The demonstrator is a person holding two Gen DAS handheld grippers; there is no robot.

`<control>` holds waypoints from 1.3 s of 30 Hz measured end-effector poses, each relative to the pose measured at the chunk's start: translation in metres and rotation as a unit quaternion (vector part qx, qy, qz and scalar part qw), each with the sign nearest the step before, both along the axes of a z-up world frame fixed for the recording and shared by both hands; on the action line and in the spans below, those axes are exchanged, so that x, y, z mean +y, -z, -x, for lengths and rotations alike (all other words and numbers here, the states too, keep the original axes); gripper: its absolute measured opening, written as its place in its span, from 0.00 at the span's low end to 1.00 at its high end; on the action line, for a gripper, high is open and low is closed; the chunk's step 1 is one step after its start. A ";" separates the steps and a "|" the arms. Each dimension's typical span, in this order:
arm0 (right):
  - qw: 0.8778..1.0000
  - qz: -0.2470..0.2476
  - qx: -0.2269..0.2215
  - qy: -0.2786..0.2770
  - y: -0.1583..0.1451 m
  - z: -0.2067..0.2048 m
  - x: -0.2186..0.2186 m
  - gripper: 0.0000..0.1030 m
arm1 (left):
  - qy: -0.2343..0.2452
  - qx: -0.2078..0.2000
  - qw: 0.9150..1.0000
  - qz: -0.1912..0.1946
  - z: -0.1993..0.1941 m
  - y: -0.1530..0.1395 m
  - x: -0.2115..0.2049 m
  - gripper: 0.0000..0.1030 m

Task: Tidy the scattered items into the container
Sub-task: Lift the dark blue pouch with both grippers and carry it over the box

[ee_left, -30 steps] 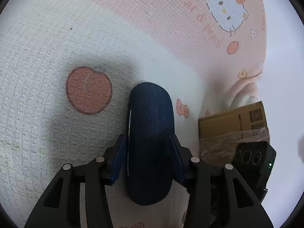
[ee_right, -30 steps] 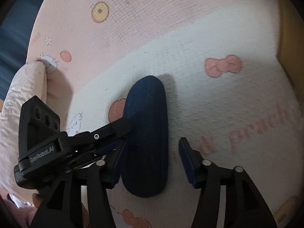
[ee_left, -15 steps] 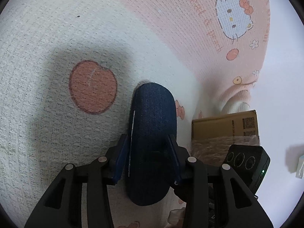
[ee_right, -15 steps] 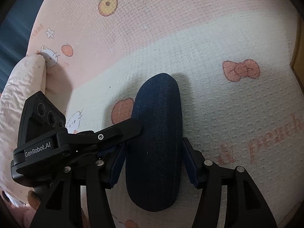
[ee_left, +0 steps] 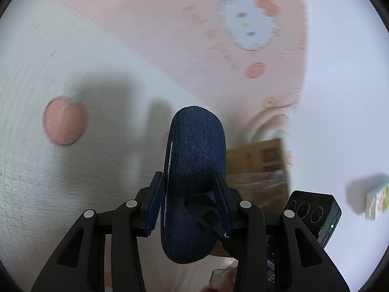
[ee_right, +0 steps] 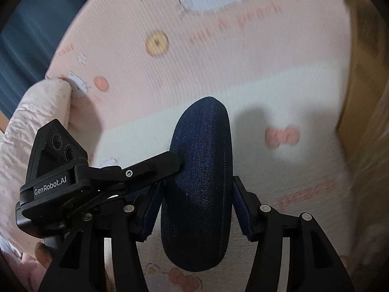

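Two grippers, one load: I had both clamped on the same dark blue fabric case (ee_left: 197,170), one from each side, because it is long and rounded and would likely roll out of a single pinch.
Left gripper (ee_left: 189,204): its pads pressed the case's flanks, closed as far as the fabric allowed, with the white stitched seam lying along the left pad.
Right gripper (ee_right: 197,206): it was likewise closed onto the case, squeezing the lower half; my left tool's finger crossed in from the side and touched the case higher up.
Case position: it was held off the pink-and-white cartoon blanket (ee_left: 121,36), its shadow falling apart from it on the cloth.
Container: the brown cardboard box (ee_left: 257,160) showed just behind the case in the left view, and a tan wall stood at the right edge of the right view; I judged that to be the same box.
Blur: the background was smeared in both views, so the carry seemed under way.
Stage: I judged the case lifted but not yet over the box.
Elsewhere: a small printed carton (ee_left: 375,202) lay well apart on the pale floor.
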State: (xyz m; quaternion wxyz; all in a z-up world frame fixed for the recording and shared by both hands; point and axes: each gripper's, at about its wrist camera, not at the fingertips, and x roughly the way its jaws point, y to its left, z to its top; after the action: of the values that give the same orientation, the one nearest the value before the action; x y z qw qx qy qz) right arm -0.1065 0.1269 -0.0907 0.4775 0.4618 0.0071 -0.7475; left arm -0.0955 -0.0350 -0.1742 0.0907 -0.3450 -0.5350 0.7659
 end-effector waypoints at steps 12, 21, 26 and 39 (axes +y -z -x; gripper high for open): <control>0.993 0.052 0.096 0.036 -0.120 -0.005 0.075 0.52 | 0.034 0.106 0.993 0.048 0.000 -0.129 0.056 0.42; 0.990 0.061 0.102 0.075 -0.160 0.026 0.144 0.52 | 0.096 0.135 0.983 0.084 0.030 -0.178 0.126 0.42; 0.992 0.038 0.090 0.084 -0.161 0.055 0.170 0.52 | 0.119 0.125 0.981 0.094 0.057 -0.182 0.160 0.43; 0.998 -0.007 -0.050 0.036 -0.120 0.156 0.198 0.52 | 0.141 0.028 0.982 0.121 0.125 -0.155 0.210 0.43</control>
State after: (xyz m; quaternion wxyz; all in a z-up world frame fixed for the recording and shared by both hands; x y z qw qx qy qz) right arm -0.2622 0.3245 0.0293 0.4469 0.5015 -0.0282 -0.7402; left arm -0.2209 0.1753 -0.0193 0.1704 -0.4036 -0.3814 0.8140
